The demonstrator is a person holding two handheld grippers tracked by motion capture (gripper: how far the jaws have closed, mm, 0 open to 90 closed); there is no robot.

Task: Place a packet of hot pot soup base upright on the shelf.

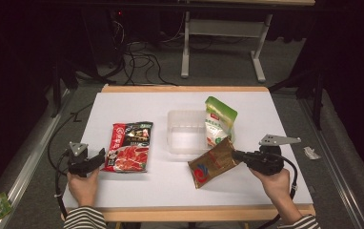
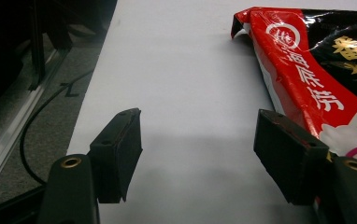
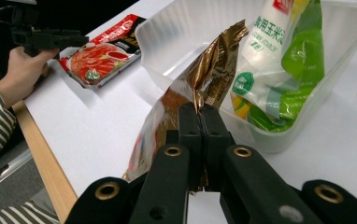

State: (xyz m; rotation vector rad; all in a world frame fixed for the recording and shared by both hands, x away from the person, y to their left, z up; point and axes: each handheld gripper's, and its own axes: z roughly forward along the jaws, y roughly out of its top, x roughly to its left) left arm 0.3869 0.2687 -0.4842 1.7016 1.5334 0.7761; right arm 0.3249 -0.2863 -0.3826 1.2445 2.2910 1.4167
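**Brown pouch heading for the tub**

My right claw (image 3: 200,140) is clamped on the brown pouch (image 1: 213,162) by its top edge, just in front of the clear tub (image 1: 186,131). I'd lift until its bottom clears the rim, then lower it beside the green bag (image 1: 219,121). My left claw (image 2: 197,154) gapes empty beside the red packet (image 1: 129,146) on the counter (image 1: 137,105).
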